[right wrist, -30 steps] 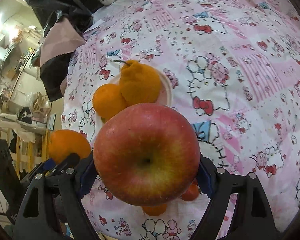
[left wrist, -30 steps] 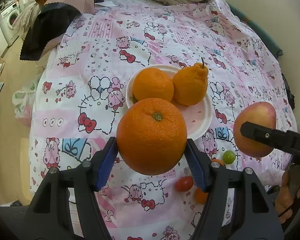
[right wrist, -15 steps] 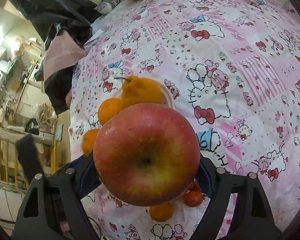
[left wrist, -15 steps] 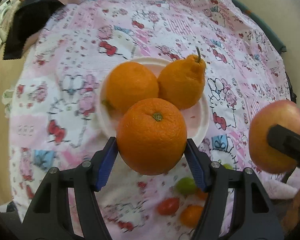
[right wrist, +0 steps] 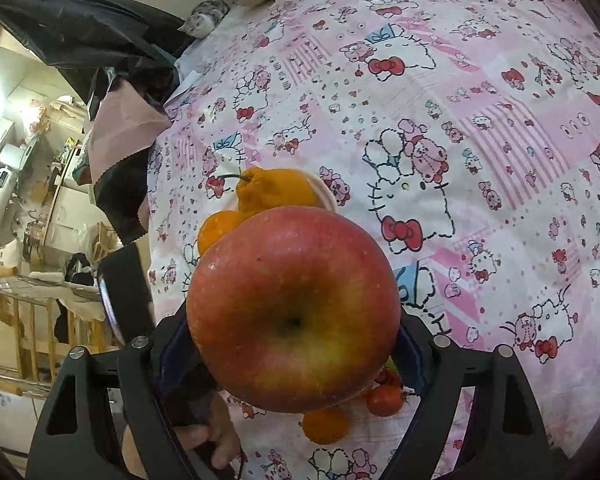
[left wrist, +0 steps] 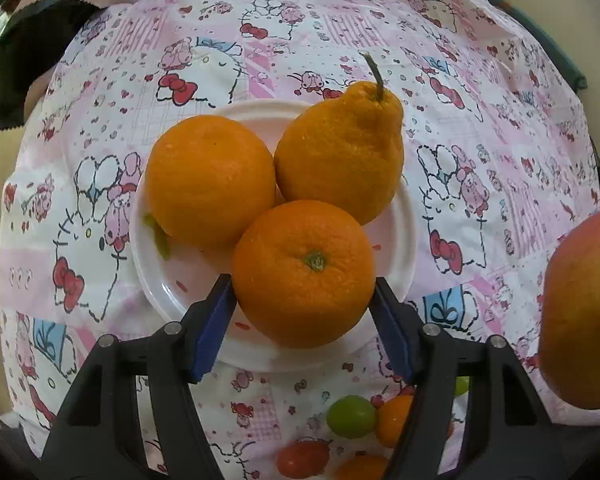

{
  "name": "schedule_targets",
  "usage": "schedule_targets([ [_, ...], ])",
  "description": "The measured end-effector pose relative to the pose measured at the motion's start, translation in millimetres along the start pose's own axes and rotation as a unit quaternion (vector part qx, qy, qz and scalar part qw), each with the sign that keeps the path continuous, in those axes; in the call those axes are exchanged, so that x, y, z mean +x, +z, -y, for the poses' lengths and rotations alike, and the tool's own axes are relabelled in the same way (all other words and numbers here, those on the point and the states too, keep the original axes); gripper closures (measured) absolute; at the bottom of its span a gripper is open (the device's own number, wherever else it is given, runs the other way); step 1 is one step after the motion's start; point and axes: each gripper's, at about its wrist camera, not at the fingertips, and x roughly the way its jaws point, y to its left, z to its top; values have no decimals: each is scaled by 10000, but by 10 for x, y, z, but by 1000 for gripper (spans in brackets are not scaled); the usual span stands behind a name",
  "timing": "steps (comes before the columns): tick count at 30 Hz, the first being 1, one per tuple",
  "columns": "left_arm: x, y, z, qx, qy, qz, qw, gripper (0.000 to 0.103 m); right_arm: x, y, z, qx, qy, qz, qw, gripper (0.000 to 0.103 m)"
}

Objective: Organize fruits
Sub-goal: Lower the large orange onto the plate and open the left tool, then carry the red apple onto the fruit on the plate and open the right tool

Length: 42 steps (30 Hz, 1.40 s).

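Over plate (left wrist: 400,216) — left jaws clamp orange (left wrist: 304,274); right jaws, wider, clamp apple (right wrist: 294,308).

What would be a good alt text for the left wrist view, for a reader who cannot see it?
The left gripper holds an orange in its jaws above a white plate that carries a second orange and a pear-shaped citrus. The plate sits on a pink cartoon-print cloth; an apple shows at the right edge.
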Motion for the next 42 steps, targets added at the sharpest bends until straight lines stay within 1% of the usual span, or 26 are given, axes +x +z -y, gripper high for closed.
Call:
schedule_targets([
  [3, -14, -14, 0, 0, 38, -23, 10000, 39, -9, -3, -11, -8, 25, 15, 10000, 17],
  [5, -5, -41, -11, -14, 45, -111, 9999, 39, -18, -2, 2, 23, 19, 28, 10000, 17],
  [12, 53, 13, -1, 40, 17, -68, 10000, 38, -26, -7, 12, 34, -8, 25, 10000, 17],
  [15, 57, 9, -13, 35, 0, -166, 9999, 37, -17, -8, 13, 32, -38, 9, 10000, 17],
  [17, 4, 17, 9, 109, 74, -234, 9996, 37, -15, -1, 1, 18, -63, 20, 10000, 17],
  [19, -131, 31, 55, 272, 86, -111, 9995, 32, -14, -1, -16, -3, -64, 31, 10000, 17],
  [20, -192, 36, 67, 320, 93, -62, 9994, 26, -17, -2, -29, -22, -52, 31, 10000, 17],
  [22, -319, 46, 47, 374, 112, -75, 9992, 26, -26, -4, -71, -101, -40, 14, 9999, 17],
  [24, -493, 47, -56, 298, 12, -128, 9995, 26, -41, 33, -123, -159, 69, -49, 9998, 17],
  [26, -714, 29, -198, 254, -46, -90, 9996, 26, -67, 116, -211, -280, 180, -56, 9994, 17],
  [29, -1019, -41, -442, 214, 0, -58, 9998, 26, -29, 303, -441, -668, 83, -87, 9977, 17],
  [31, -1157, -94, -579, 180, 26, 24, 9998, 26, 49, 460, -629, -935, 2, -112, 9956, 17],
  [33, -1242, -130, -683, 123, 33, 144, 9998, 23, 213, 667, -873, -1228, -88, -187, 9922, 17],
  [36, -1270, -169, -812, 6, 23, 321, 9995, 23, 505, 916, -1141, -1472, -156, -395, 9882, 17],
  [39, -1215, -114, -948, -200, -42, 280, 9994, 23, 897, 1087, -1315, -1642, -232, -693, 9837, 17],
  [40, -1209, -92, -995, -292, -50, 269, 9992, 22, 1033, 1129, -1334, -1674, -316, -795, 9822, 17],
  [41, -1208, -75, -1023, -363, -29, 273, 9990, 20, 1180, 1165, -1347, -1688, -461, -904, 9804, 17],
  [42, -1220, -65, -1052, -427, -4, 298, 9986, 15, 1325, 1193, -1352, -1701, -592, -1008, 9785, 17],
])
